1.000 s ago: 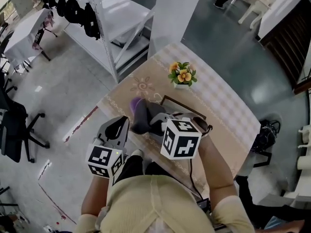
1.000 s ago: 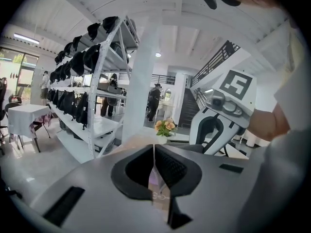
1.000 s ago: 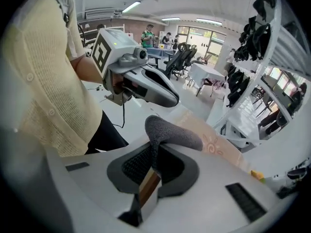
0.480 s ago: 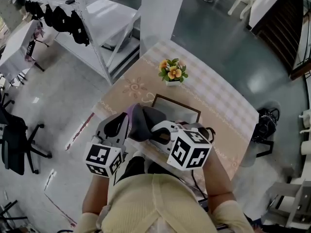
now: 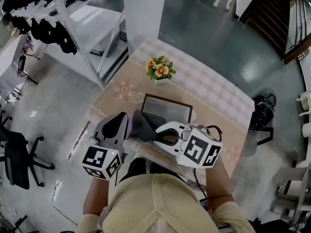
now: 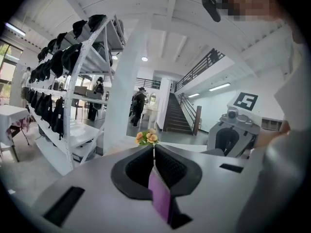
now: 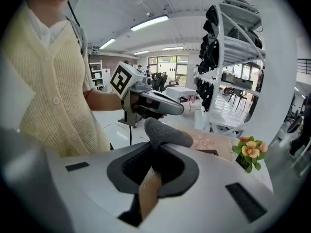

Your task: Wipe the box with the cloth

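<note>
At box point(image 5: 170, 111) corner, right tool point(image 7: 155, 148) clamps cloth point(image 7: 168, 135)

readable text: none | numbers: none | brands: none | only coded black-and-white square markers point(image 5: 102, 160)

Items, counted: one tabletop point(image 5: 221, 106) carrying one box point(image 5: 170, 108) and one potted flower point(image 5: 159, 70); one cloth point(image 5: 144, 123); two grippers, namely the left gripper point(image 5: 122, 123) and the right gripper point(image 5: 158, 130); one shelf rack point(image 5: 95, 25).
</note>
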